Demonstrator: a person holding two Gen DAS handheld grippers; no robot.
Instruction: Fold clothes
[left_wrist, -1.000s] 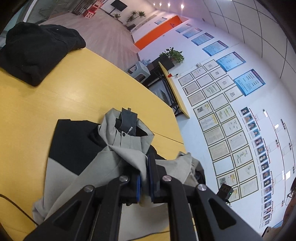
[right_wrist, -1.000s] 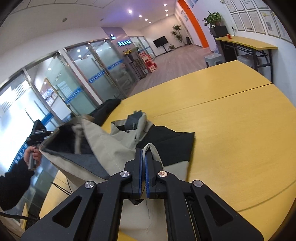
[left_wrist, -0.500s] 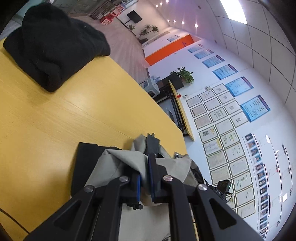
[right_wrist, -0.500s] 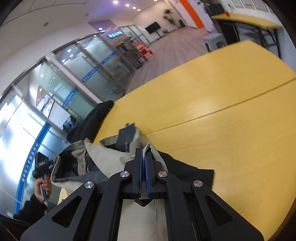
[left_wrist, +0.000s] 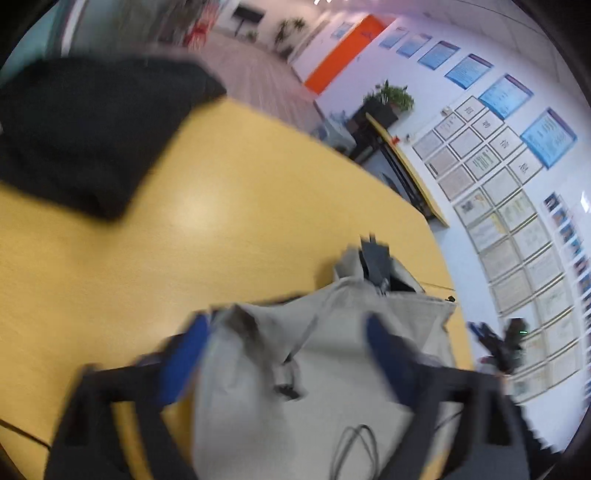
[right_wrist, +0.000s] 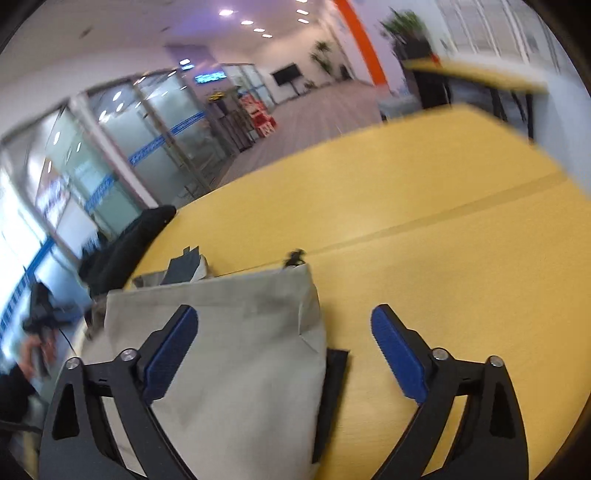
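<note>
A grey and black garment (left_wrist: 314, 369) lies folded over on the yellow table (left_wrist: 184, 240), grey side up, its dark collar tab at the far end. My left gripper (left_wrist: 284, 354) is open above it, jaws wide apart, holding nothing; this view is blurred. In the right wrist view the garment (right_wrist: 229, 350) shows as a flat grey panel with a black edge at its right. My right gripper (right_wrist: 284, 347) is open over the garment's right edge, empty. The right gripper also shows small at the right of the left wrist view (left_wrist: 498, 339).
A pile of black clothing (left_wrist: 85, 136) lies at the table's far left; it also shows in the right wrist view (right_wrist: 125, 243). A cable (left_wrist: 354, 450) lies on the garment near me. A seam (right_wrist: 443, 221) crosses the table (right_wrist: 424, 258). A side table (left_wrist: 402, 158) stands beyond.
Both grippers have opened and let go of the garment. The lifted cloth has dropped and now lies flat, folded over, on the table. Both cameras are still moving.
</note>
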